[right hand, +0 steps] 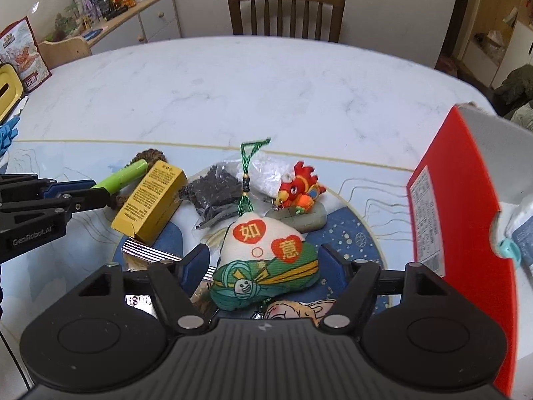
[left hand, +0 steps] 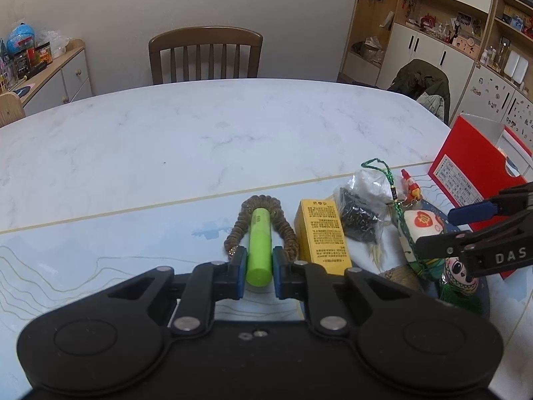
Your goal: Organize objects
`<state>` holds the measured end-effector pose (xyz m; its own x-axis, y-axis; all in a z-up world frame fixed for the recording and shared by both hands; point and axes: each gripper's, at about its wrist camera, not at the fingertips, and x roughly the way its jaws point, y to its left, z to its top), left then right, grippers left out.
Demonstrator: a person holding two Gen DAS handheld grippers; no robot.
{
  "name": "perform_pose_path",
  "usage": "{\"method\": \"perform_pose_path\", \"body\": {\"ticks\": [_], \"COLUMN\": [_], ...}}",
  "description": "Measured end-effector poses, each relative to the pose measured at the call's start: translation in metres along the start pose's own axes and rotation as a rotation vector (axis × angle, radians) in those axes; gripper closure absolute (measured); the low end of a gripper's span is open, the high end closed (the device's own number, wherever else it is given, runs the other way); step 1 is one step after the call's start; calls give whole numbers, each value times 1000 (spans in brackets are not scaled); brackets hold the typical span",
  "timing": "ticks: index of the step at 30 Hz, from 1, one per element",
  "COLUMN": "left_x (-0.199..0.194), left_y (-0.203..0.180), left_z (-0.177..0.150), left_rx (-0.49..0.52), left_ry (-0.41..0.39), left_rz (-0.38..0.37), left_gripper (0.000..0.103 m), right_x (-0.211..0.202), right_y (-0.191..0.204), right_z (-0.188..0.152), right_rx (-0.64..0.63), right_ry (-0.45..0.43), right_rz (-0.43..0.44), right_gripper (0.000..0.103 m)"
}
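The red box (right hand: 466, 200) stands open near the tabletop's (left hand: 200, 133) right edge. The right gripper (right hand: 263, 263), jaws wide, straddles the plush pouch (right hand: 266, 266): close squarely across its middle. The left gripper (left hand: 259, 271) holds the green tube (left hand: 260, 246), long axis toward the far edge, near the front.

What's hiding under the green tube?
The green tube lies across a brown braided rope ring, between the jaws of the left gripper. Under the ring is the pale blue mat. The part right beneath the tube is covered.
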<state>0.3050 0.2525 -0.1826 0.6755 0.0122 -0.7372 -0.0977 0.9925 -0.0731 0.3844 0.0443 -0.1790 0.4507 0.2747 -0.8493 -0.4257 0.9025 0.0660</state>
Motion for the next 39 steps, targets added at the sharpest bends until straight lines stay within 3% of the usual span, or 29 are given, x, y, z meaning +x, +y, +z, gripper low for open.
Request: {"method": "perform_pose_path", "body": {"ticks": [9, 15, 20, 39], "left_x": [2, 0, -3, -59], "left_y": [0, -2, -2, -30], "left_z": [0, 0, 2, 28], "left_rx": [-18, -35, -61, -111], "left_ry": [7, 6, 2, -61], "left_rz": [-1, -5, -9, -95], "left_gripper": [90, 90, 90, 90], "right_x": [12, 8, -2, -110], "right_y": [-2, 0, -2, -27], "right_z": [0, -3, -4, 2], "right_rx": [30, 18, 31, 125], "right_ry": [14, 5, -11, -142], "right_rz": [-2, -15, -1, 111], "right_gripper": [32, 46, 49, 49]}}
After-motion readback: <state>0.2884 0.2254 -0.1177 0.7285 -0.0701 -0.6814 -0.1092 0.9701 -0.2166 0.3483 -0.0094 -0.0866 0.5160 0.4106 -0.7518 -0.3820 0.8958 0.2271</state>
